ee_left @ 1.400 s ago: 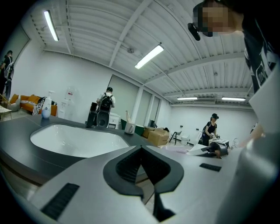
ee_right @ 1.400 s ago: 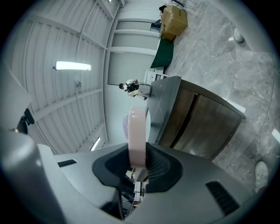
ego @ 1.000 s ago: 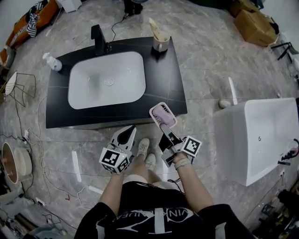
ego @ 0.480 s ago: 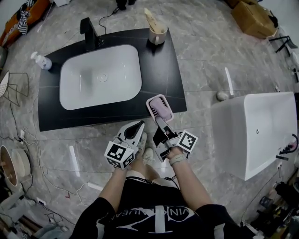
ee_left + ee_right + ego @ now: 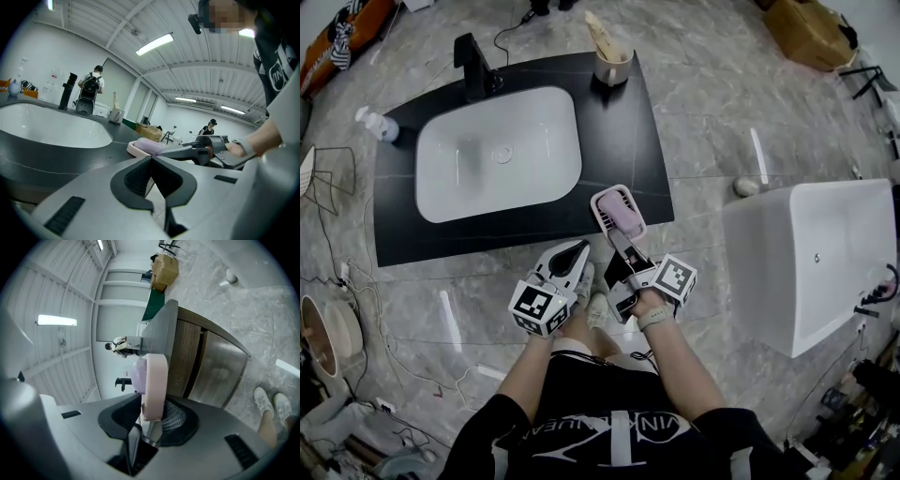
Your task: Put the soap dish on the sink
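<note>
Opening right gripper (image 5: 621, 236) jaws around pink oval soap dish (image 5: 617, 212) at black bench's (image 5: 630, 122) lower-right edge; overhang could tip it.

A white tub (image 5: 806, 253) stands to the right of the right tongs (image 5: 621, 242). Well beyond them, a cup (image 5: 612, 66) holds a brush (image 5: 600, 36). A bottle (image 5: 380, 125) sits far left of the left tongs (image 5: 575, 253), with white shoes (image 5: 592, 305) just beneath.
</note>
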